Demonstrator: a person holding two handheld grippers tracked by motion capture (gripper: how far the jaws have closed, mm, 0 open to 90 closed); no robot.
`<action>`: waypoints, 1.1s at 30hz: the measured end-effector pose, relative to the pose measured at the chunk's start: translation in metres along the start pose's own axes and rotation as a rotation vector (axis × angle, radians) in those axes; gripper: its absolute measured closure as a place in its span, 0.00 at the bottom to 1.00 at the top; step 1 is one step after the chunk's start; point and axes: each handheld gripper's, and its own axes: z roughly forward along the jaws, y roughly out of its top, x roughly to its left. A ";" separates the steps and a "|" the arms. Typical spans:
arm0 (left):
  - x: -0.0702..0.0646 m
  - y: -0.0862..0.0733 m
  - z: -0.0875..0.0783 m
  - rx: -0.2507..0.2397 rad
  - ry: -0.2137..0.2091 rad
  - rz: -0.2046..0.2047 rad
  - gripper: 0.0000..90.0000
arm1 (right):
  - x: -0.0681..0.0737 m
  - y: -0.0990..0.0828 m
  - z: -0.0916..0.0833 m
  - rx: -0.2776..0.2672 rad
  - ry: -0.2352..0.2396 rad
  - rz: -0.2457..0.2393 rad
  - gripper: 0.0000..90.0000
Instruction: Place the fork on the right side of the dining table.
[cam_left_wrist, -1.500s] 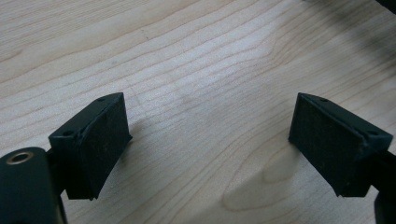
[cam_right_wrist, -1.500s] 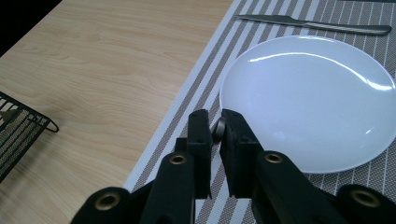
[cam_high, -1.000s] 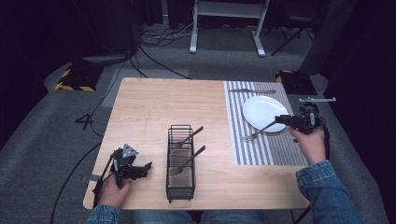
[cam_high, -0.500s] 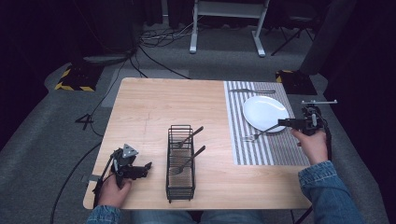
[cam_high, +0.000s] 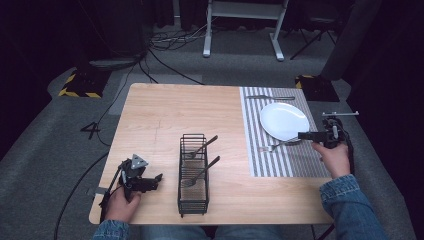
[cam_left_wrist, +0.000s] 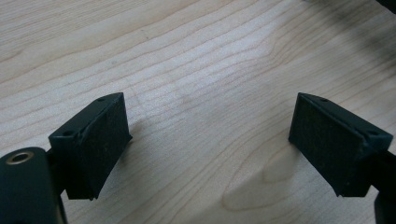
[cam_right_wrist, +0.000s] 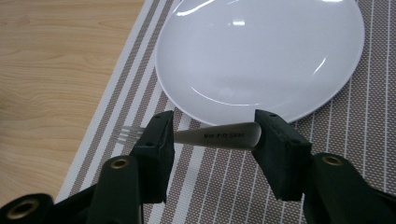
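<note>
A silver fork lies on the striped placemat just in front of the white plate, tines to the left. My right gripper straddles its handle; the jaws have just been opening and stand apart, the fork lying loose between them. In the high view the right gripper sits at the plate's right edge with the fork reaching left from it. My left gripper is open over bare wood, and it rests near the table's front left corner.
A black wire rack stands at the table's front middle with two utensils leaning in it. A knife lies at the far end of the placemat. Cables and a stand's legs are on the floor beyond the table.
My right gripper has sunk toward the placemat with the fork, and its jaws have spread apart. The left gripper has stayed where it was.
</note>
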 end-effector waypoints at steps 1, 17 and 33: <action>0.000 0.000 0.000 0.000 0.000 0.000 0.14 | -0.001 -0.001 0.000 0.003 -0.003 0.005 0.54; 0.000 0.000 0.000 0.000 0.000 0.001 0.14 | -0.025 -0.014 0.013 0.030 -0.010 0.083 0.50; 0.000 0.000 0.000 0.000 0.000 0.000 0.14 | -0.026 -0.016 -0.003 -0.045 -0.037 0.046 0.46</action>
